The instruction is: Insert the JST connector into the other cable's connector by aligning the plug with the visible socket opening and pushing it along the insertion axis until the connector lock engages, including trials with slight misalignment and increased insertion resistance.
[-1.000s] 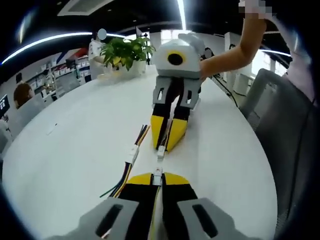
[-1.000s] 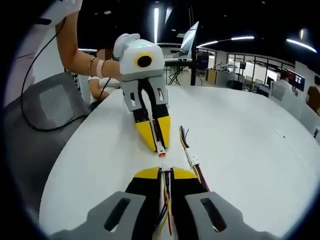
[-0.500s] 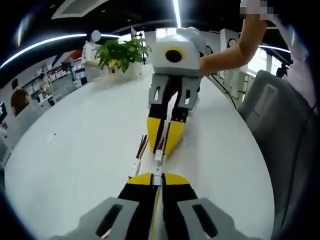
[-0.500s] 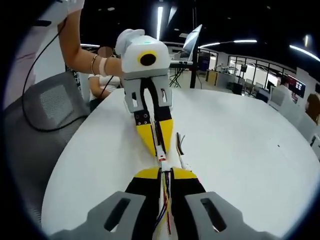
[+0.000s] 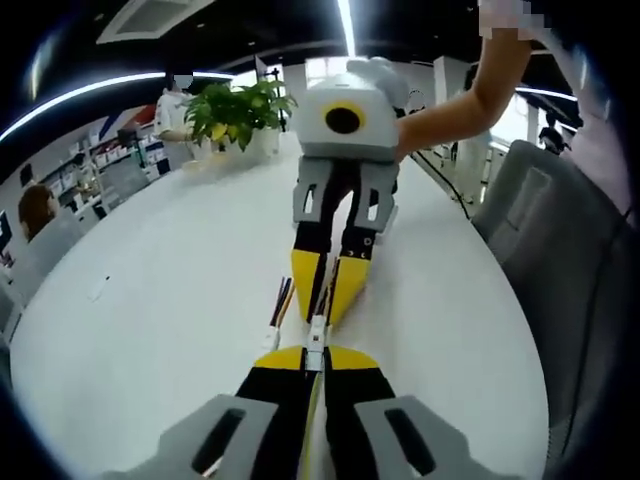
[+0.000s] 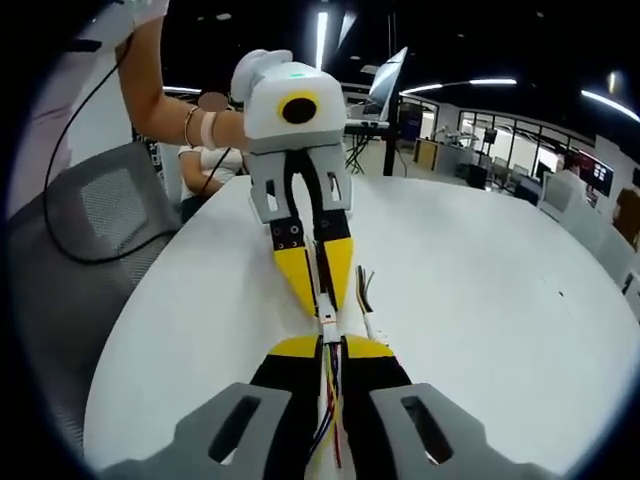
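between the two claw tips, above the worktop (image 5: 150,300), the plug (image 5: 317,333) meets the socket (image 6: 327,322). left claw (image 5: 315,357) grips the plug, right claw (image 6: 330,347) the socket. push straight, without twisting, until the lock clicks.

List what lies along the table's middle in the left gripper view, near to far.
Yellow-tipped left tool → small white JST connector → yellow-tipped right tool → its grey-and-white body → leafy green potted plant.
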`<state>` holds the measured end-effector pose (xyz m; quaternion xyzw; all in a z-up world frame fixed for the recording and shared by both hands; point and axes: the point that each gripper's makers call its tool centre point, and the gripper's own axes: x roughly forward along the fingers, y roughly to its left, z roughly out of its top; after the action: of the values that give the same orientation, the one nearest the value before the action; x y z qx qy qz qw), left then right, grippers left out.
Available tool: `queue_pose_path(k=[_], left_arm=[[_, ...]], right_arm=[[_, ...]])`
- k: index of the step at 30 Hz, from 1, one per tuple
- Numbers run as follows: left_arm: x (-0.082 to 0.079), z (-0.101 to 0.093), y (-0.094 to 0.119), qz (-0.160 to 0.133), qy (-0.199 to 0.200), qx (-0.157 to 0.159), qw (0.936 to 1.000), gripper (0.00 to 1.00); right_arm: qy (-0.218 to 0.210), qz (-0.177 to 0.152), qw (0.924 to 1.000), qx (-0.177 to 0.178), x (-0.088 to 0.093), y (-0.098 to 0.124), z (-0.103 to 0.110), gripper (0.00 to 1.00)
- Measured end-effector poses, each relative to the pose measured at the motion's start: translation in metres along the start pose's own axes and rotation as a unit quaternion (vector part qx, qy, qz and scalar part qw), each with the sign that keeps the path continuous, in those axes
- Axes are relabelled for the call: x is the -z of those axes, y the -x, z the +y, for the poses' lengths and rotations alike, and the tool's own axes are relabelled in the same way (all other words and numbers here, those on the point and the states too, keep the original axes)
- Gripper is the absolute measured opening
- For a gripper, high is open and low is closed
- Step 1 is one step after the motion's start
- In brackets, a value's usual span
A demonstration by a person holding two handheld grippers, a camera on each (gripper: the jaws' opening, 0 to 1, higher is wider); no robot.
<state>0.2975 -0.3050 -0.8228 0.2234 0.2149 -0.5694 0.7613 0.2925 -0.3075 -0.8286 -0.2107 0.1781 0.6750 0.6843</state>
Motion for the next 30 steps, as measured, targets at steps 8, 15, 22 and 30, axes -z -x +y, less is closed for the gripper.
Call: queue_pose_path(k=[8, 15, 22, 30], left_arm=[[-0.004, 0.000, -0.002, -0.006, -0.012, 0.007, 0.9999, 0.00], [-0.006, -0.001, -0.004, -0.008, -0.021, 0.013, 0.9997, 0.00], [-0.011, -0.002, -0.003, -0.027, -0.030, 0.021, 0.9990, 0.00], [-0.015, -0.004, -0.002, -0.041, -0.021, 0.025, 0.9986, 0.00]], right_arm=[[0.009, -0.007, 0.9999, -0.002, -0.002, 0.001, -0.001, 0.03], [0.014, -0.008, 0.9999, -0.003, -0.002, 0.002, 0.000, 0.03], [0.022, -0.017, 0.9996, -0.007, -0.004, 0.007, 0.001, 0.03], [0.013, -0.024, 0.9996, -0.009, -0.007, 0.010, 0.002, 0.02]])
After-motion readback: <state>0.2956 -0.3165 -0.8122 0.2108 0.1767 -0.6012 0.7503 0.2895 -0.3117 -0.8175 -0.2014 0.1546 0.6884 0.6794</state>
